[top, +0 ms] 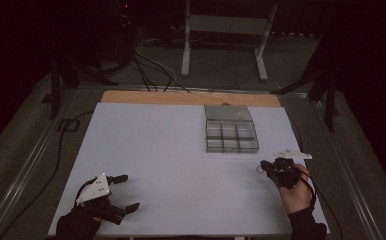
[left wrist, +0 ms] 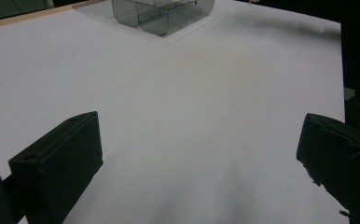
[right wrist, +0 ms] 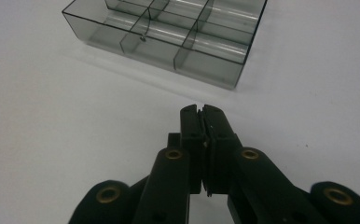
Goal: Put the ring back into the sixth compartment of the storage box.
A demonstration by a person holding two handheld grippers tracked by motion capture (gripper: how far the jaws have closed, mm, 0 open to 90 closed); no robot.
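Landmark = the smoky clear divided box (top: 230, 129), sitting toward the far side of the white desk (top: 171, 150), a bit right of centre. Right gripper (top: 267, 166) is near the box's near-right corner, just short of it, fingers (right wrist: 190, 128) pressed together w/ no gap. In the high view a small reddish ring-like thing (top: 259, 169) shows at the tips, prob. pinched there; in the right gripper view the closed tips (right wrist: 201, 114) show nothing clearly between them, so can't confirm what it is or whether it's truly gripped. Judging by the aim (tips pointed at the near row of compartments), the hold is likely set up for a drop into one of them, approx. the near-right cell. Left gripper (top: 123, 192) is well away from the box, toward the near-left corner of the desk, fingers (left wrist: 59, 161) spread wide, nothing between them, low over bare desk; looks parked out of the way, not needed for a one-hand placement. Box looks mostly empty; one tiny dark speck (right wrist: 142, 39) sits in a middle cell, too small to identify. Far row of compartments is cut off in both gripper views, and walls/reflections blur what's inside. Room beyond the desk is dark, w/ cables and a stand frame only dimly readable. Person's right hand (top: 295, 192) covers most of the gripper body.
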